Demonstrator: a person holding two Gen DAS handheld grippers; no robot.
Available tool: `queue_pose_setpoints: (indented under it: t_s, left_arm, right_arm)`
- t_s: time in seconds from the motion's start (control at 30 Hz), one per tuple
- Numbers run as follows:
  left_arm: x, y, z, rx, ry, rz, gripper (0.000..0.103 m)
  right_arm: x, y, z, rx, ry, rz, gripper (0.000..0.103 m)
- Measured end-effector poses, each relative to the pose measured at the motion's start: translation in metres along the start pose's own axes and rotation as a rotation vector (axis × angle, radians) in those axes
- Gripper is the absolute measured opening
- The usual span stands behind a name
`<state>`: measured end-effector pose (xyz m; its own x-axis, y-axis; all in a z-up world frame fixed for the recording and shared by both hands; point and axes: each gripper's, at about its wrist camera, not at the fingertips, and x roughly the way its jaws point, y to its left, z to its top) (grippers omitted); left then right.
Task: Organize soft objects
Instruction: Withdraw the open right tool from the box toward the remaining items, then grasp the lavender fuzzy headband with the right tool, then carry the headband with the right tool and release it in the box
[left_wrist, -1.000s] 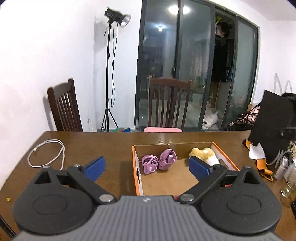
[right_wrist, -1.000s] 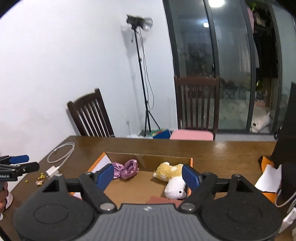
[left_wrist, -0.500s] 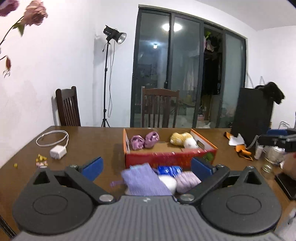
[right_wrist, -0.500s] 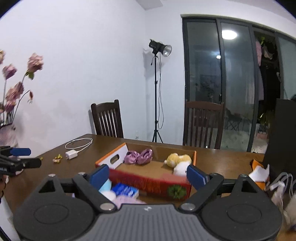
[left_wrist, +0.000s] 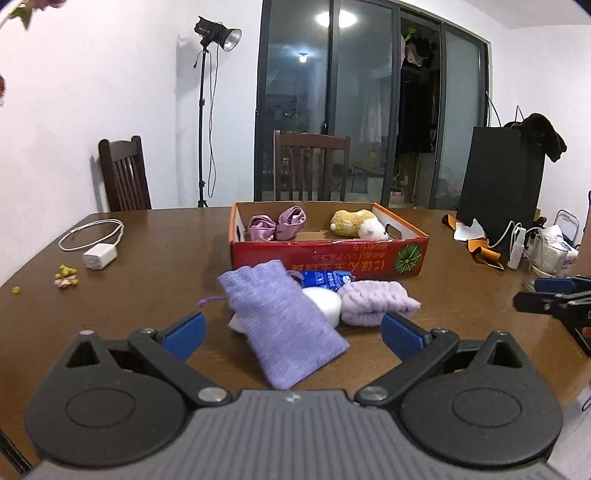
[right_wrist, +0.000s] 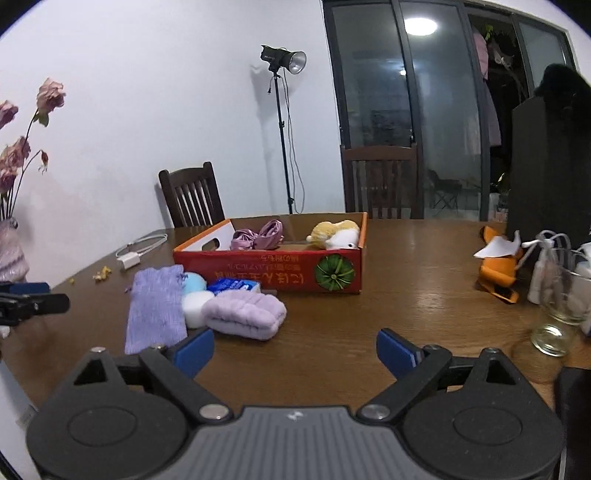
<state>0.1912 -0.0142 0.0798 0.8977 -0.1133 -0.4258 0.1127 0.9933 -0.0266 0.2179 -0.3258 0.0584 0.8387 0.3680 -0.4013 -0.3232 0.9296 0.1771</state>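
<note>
The table is dark, glossy wood. The red box is matt cardboard. The purple pouch is coarse woven cloth, the lilac towel fluffy. The satin scrunchies shine, and the glass is clear.

The room is evenly lit from overhead; a ceiling lamp glares as a reflection in the dark glass doors. The studio light casts a soft shadow on the white wall. The wooden table shows sheen. Fisheye bending curves the edges, with dark corner vignetting. Focus is fairly sharp.
</note>
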Motion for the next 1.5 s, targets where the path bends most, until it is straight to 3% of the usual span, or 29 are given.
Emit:
queue_pose_setpoints:
  t_s: [0.1,0.27,0.37,0.6,0.67,0.77,0.87,1.0,1.07,1.1,1.17,1.27,1.5]
  left_arm:
    - [0.024,-0.006,0.006,-0.028,0.009,-0.007,0.101]
    - [0.081,-0.022,0.021,-0.063,0.091,-0.107,0.056]
    - [0.119,-0.034,0.026,-0.094,0.157,-0.139,0.045]
    - [0.167,-0.047,0.02,-0.109,0.237,-0.152,0.033]
    - [0.169,-0.049,0.018,-0.135,0.245,-0.16,0.029]
    - [0.162,-0.052,0.018,-0.14,0.243,-0.166,0.023]
    - [0.146,-0.053,0.019,-0.154,0.268,-0.208,0.02]
    - [0.106,-0.058,0.009,-0.186,0.3,-0.268,0.02]
    - [0.087,-0.06,0.002,-0.194,0.282,-0.269,0.022]
    - [0.081,-0.06,0.0,-0.186,0.27,-0.26,0.025]
    - [0.077,-0.062,-0.003,-0.166,0.259,-0.237,0.04]
    - [0.082,-0.062,-0.005,-0.183,0.268,-0.231,0.051]
    - [0.109,-0.056,-0.008,-0.247,0.305,-0.255,0.051]
  right_arm:
    - [0.028,-0.002,0.003,0.017,0.012,0.024,0.094]
    - [0.097,-0.01,0.012,0.096,0.077,0.076,0.082]
    - [0.135,-0.013,0.013,0.14,0.119,0.103,0.068]
    - [0.177,-0.016,0.006,0.206,0.179,0.197,0.051]
    - [0.179,-0.018,0.005,0.228,0.183,0.225,0.035]
    - [0.175,-0.016,0.006,0.211,0.189,0.243,0.022]
    - [0.155,-0.013,0.006,0.169,0.19,0.268,0.019]
    - [0.115,-0.022,0.003,0.216,0.197,0.364,0.019]
    - [0.097,-0.026,0.0,0.238,0.191,0.368,0.026]
    - [0.09,-0.026,-0.002,0.244,0.193,0.351,0.027]
    - [0.081,-0.022,-0.004,0.21,0.188,0.312,0.031]
    - [0.08,-0.019,-0.008,0.204,0.19,0.281,0.039]
    - [0.096,-0.023,-0.018,0.265,0.199,0.204,0.039]
